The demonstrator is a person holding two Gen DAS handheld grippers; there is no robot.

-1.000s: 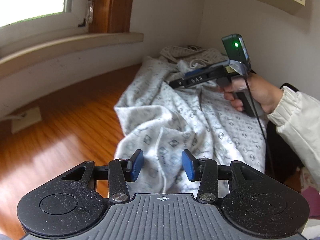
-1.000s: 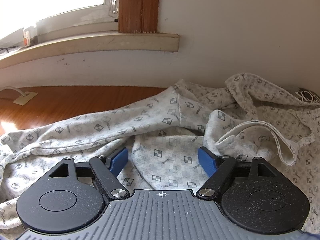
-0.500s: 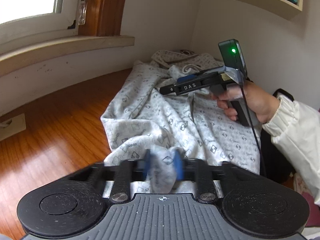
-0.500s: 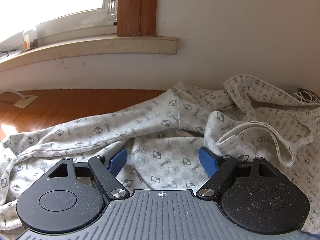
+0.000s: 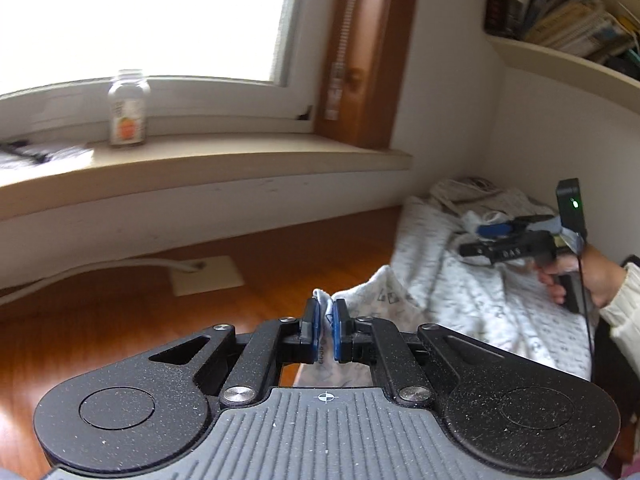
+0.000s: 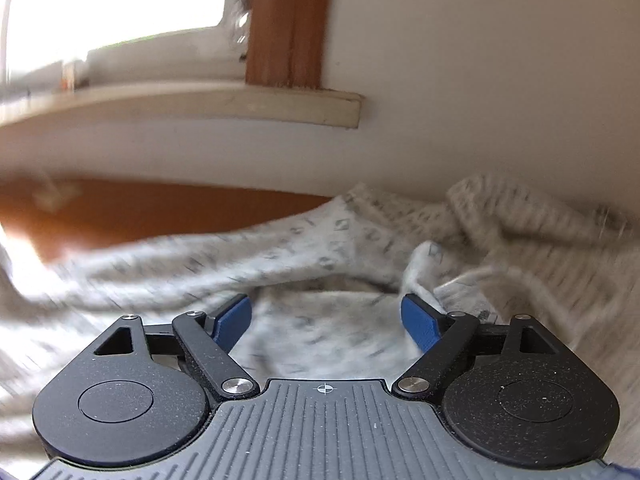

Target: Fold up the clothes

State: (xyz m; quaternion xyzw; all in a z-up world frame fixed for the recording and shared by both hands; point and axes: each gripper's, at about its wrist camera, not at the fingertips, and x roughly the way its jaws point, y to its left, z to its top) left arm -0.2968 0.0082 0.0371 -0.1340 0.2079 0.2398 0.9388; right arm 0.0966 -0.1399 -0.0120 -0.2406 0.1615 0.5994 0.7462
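A pale grey printed garment [image 5: 460, 300] lies crumpled on the wooden floor [image 5: 100, 320] by the wall corner. My left gripper [image 5: 325, 316] is shut on a fold of its near edge, which it holds raised off the floor. In the right wrist view the same garment [image 6: 320, 240] spreads blurred below my right gripper [image 6: 326, 312]. Its jaws are opening and stand wide, with cloth under them and nothing pinched. The left wrist view shows the right gripper [image 5: 486, 234] over the far bunched end, held by a person's hand [image 5: 592, 276].
A small bottle [image 5: 127, 108] stands on the window sill [image 5: 240, 164]. A white outlet plate [image 5: 206, 276] with a cable lies on the floor at the wall. A bookshelf [image 5: 568, 28] hangs above the corner. A white sleeve [image 5: 628, 300] sits at the right edge.
My left gripper closed on a fold of the garment, then lifted it and swung left toward the window. My right gripper stayed over the cloth, its view now blurred.
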